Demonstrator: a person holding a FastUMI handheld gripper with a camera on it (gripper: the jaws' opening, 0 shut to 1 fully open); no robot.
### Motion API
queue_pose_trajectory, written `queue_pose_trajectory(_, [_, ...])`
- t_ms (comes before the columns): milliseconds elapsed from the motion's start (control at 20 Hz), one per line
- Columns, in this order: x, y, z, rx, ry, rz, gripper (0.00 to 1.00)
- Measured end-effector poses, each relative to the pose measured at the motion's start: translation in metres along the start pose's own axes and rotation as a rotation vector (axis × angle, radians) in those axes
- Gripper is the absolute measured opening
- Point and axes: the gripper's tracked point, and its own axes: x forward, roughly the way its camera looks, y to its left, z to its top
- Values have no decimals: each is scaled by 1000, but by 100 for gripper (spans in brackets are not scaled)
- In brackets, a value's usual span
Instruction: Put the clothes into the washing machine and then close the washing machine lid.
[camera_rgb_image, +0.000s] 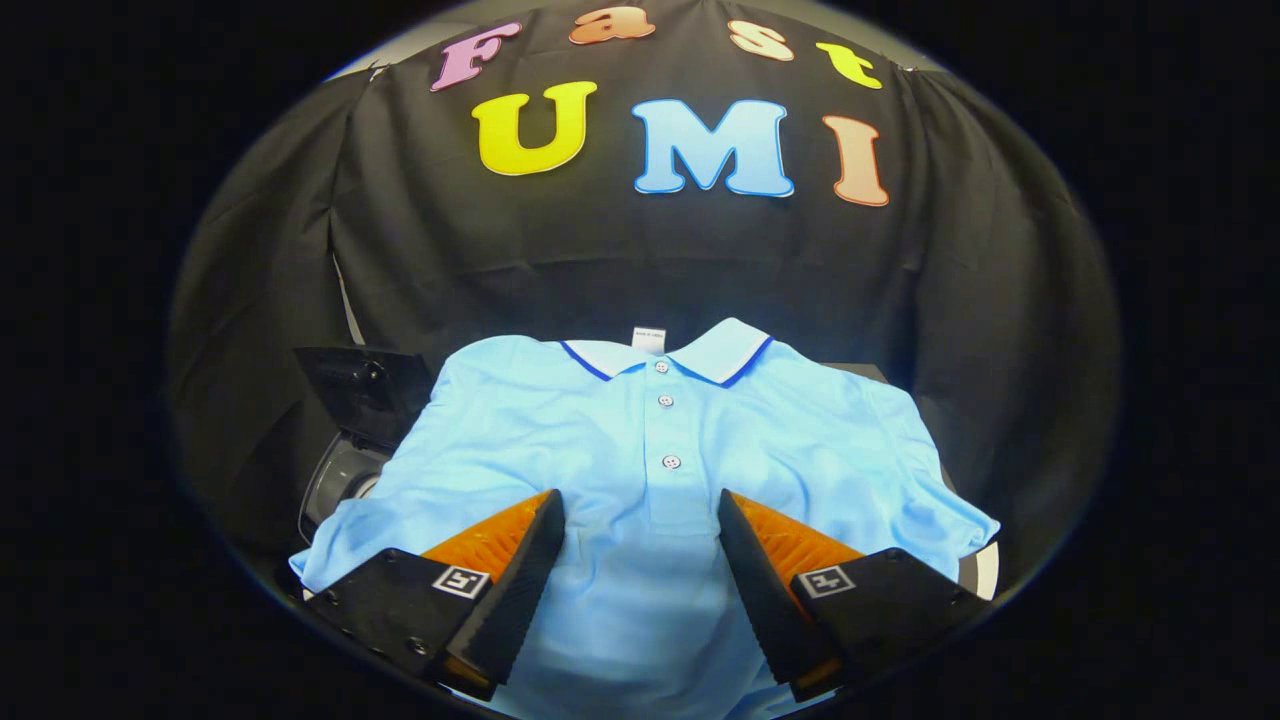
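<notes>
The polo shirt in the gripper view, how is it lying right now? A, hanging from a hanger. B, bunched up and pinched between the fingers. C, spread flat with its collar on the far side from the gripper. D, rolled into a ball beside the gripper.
C: the light blue polo shirt lies spread out, collar farthest away, and the gripper stands open over its front.

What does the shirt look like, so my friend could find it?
Start at the black cloth wall; spread flat below it lies the shirt, reaching between the open gripper's fingers. It is light blue, with three buttons and a dark-blue-edged collar, brighter than the dark machine beside it.
</notes>
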Motion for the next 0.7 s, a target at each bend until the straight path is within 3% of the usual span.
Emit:
queue_pose_trajectory(100, [0, 4, 1, -3, 29, 29, 95])
queue_pose_trajectory(350, [8, 6, 6, -10, 2, 41, 48])
queue_pose_trajectory(450, [2, 4, 3, 12, 1, 45, 6])
queue_pose_trajectory(700, [0, 5, 5, 54, -11, 84, 2])
